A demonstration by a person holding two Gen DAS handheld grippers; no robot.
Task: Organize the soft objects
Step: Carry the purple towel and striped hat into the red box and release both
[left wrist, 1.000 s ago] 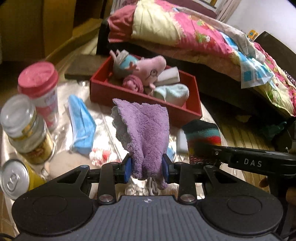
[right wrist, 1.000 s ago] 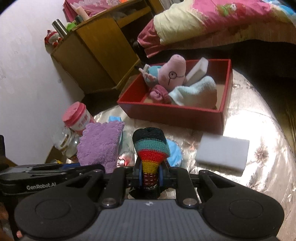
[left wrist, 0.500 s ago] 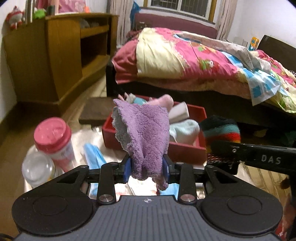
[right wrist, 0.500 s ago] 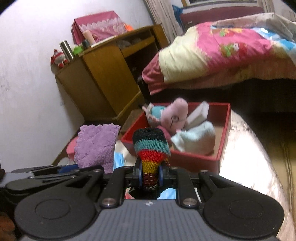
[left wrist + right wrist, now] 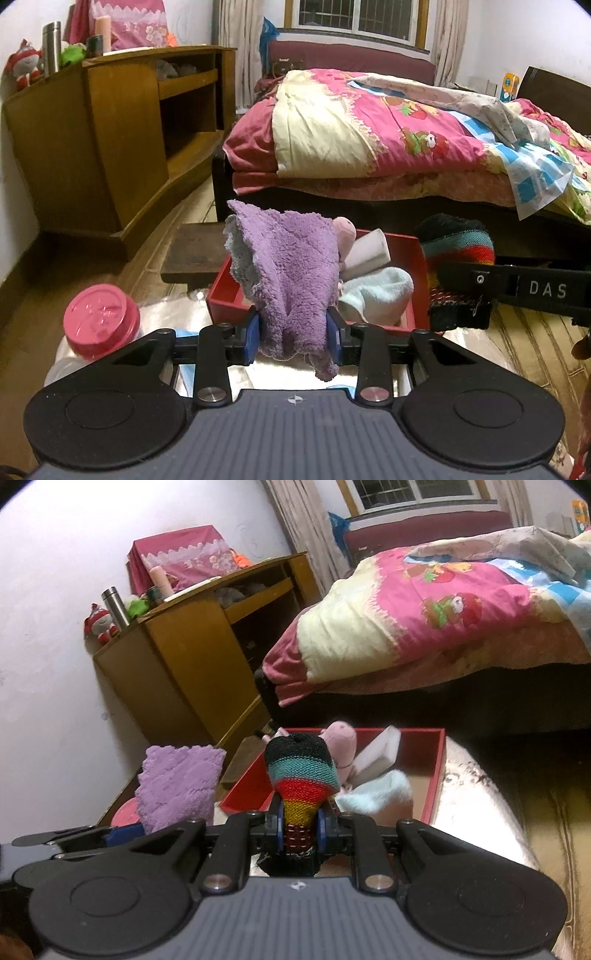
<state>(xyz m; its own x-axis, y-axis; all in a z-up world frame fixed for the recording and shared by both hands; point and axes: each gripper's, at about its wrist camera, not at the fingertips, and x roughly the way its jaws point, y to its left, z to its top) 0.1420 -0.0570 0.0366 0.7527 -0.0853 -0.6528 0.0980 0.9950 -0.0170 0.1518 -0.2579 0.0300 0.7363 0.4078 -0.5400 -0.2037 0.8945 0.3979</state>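
My left gripper [image 5: 294, 334] is shut on a purple fluffy cloth [image 5: 288, 273] and holds it up in front of the red box [image 5: 221, 291]. My right gripper [image 5: 300, 829] is shut on a striped knitted sock [image 5: 301, 775], also raised near the box [image 5: 437, 775]. The sock shows at the right of the left wrist view [image 5: 456, 247]; the purple cloth shows at the left of the right wrist view [image 5: 179, 786]. The box holds a pink pig plush [image 5: 341, 742], a light blue towel [image 5: 380, 291] and a white sponge [image 5: 380, 753].
A pink-lidded cup [image 5: 101, 317] stands at the left on the shiny round table [image 5: 476, 805]. A bed with a pink quilt [image 5: 388, 136] lies behind the box. A wooden cabinet [image 5: 110, 140] stands at the left. A dark wooden step [image 5: 192, 254] is on the floor.
Both grippers have risen and tilted up with their loads. The table items dropped out of view; the box now sits low in both views and more of the room shows.
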